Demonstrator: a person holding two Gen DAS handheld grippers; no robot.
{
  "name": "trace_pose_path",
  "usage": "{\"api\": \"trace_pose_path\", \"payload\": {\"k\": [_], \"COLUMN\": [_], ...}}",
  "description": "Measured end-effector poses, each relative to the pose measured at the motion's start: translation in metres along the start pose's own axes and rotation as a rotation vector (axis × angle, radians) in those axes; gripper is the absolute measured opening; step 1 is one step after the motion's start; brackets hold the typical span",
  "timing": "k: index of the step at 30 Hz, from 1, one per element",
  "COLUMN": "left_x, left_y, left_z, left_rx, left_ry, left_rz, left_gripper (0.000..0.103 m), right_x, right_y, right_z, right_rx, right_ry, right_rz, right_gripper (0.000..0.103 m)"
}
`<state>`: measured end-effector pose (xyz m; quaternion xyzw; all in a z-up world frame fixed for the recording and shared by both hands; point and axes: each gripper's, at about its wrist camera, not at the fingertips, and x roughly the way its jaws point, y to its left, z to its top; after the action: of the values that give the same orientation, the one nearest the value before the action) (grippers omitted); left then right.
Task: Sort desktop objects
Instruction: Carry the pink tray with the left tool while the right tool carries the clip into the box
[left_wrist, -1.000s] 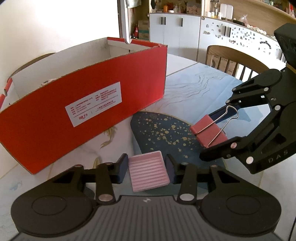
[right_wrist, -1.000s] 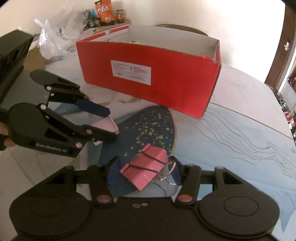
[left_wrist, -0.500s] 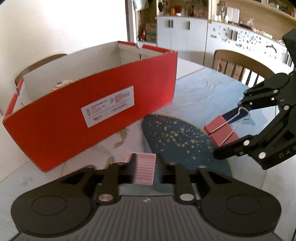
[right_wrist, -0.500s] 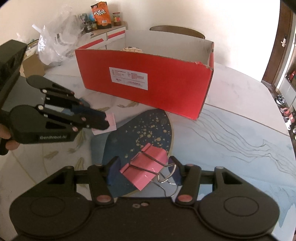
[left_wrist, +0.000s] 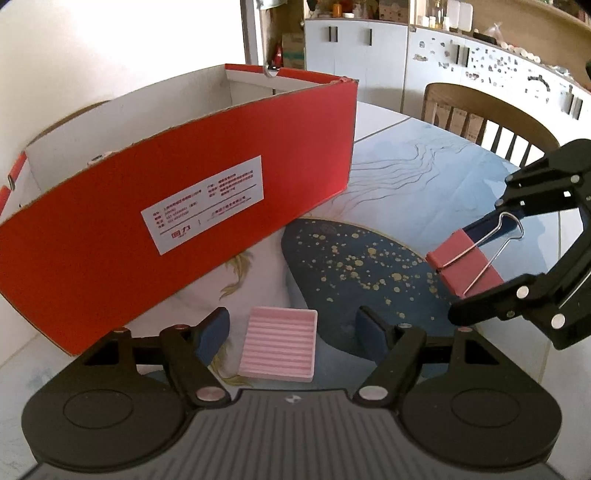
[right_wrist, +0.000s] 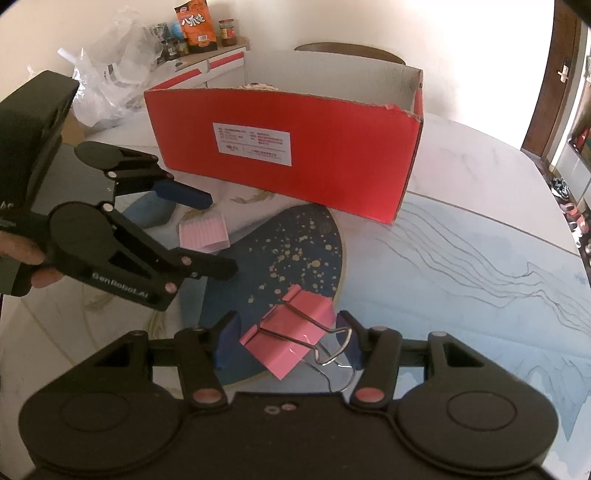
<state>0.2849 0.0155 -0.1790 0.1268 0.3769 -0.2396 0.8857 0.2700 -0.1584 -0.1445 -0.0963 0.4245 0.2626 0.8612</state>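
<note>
My left gripper (left_wrist: 293, 326) is open wide, its fingers apart on either side of a flat pink ribbed pad (left_wrist: 279, 345) that lies on the table. The pad also shows in the right wrist view (right_wrist: 204, 233), between the left gripper's fingers (right_wrist: 207, 236). My right gripper (right_wrist: 288, 341) is shut on a pink binder clip (right_wrist: 290, 341) and holds it above the table; it shows at the right of the left wrist view (left_wrist: 463, 267). An open red cardboard box (left_wrist: 177, 206) stands behind, also in the right wrist view (right_wrist: 295, 147).
A dark blue gold-speckled round mat (left_wrist: 354, 266) lies on the table in front of the box. A wooden chair (left_wrist: 487, 114) stands at the far side. Plastic bags and jars (right_wrist: 122, 55) sit on a cabinet behind the box.
My left gripper was shut on the pink pad, holding it on edge half a second ago; it has opened and the pad lies flat on the table. The right gripper still holds the clip.
</note>
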Motion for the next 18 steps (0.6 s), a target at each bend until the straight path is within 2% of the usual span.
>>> {"api": "trace_pose_path", "payload": {"k": [4,6,18], "left_x": [-0.002,-0.001,-0.014], "left_y": [0.0,0.002,-0.002], "left_z": [0.001,0.003,-0.001], "left_rx": [-0.017,-0.026,-0.03], "left_ry": [-0.005,-0.004,-0.028], "left_rz": [-0.02,-0.015,-0.005], "left_gripper": [0.047,0.04,0.04], "right_x": [0.001,0.002,-0.003], "right_y": [-0.001,-0.002,-0.003], "right_z": [-0.001,-0.001,0.006], "right_rx": [0.002,0.003,0.012], "right_ry": [0.0,0.001,-0.014], "right_rz": [0.001,0.002,0.004], "right_gripper": [0.056,0.056,0.056]}}
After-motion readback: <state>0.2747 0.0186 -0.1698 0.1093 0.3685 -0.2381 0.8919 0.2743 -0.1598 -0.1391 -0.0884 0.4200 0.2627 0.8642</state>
